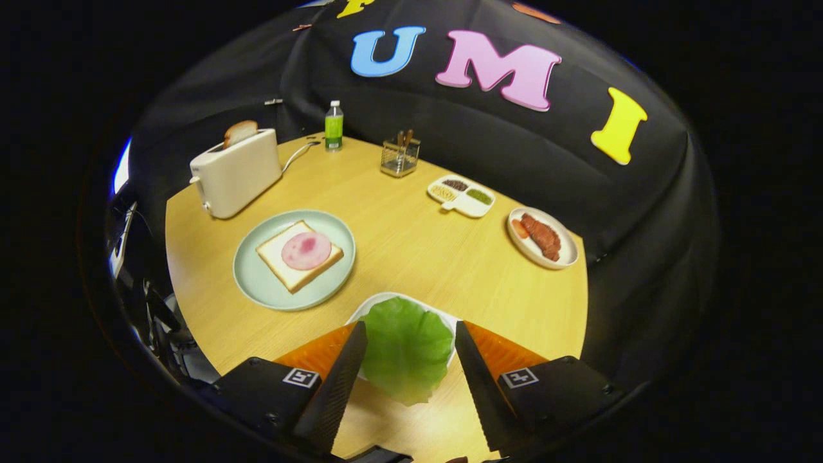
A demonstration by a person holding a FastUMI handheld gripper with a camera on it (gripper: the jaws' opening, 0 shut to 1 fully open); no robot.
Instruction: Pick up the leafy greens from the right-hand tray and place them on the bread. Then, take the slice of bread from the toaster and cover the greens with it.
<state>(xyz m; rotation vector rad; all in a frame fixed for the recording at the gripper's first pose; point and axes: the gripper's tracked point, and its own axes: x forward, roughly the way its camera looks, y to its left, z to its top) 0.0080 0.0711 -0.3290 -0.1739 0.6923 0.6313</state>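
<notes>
Gripper fingers spread wide open, nothing held, one each side of the leafy greens. The greens lie on a white tray on the wooden table, between the fingertips and spilling over the tray's near rim toward the camera. The leaf is a roundish ruffled piece, slightly longer along the near-far line; its narrower end points back toward the gripper, its broad ruffled edge away toward the table middle. The bread, topped with a pink ham slice, sits on a pale green plate, ahead and left of the fingers. The toaster stands beyond the plate with a second slice poking out of the slot. Risks, as judged: the leaf looks thin and floppy, so closing too high could miss it, and closing too low may catch the tray rim and drag or tip the tray. A grip on one edge only could let the leaf fold or slip off in transit. Dropping it off-centre might leave it hanging over the bread onto the plate. Whether the fingers touch the leaf: cannot tell.
</notes>
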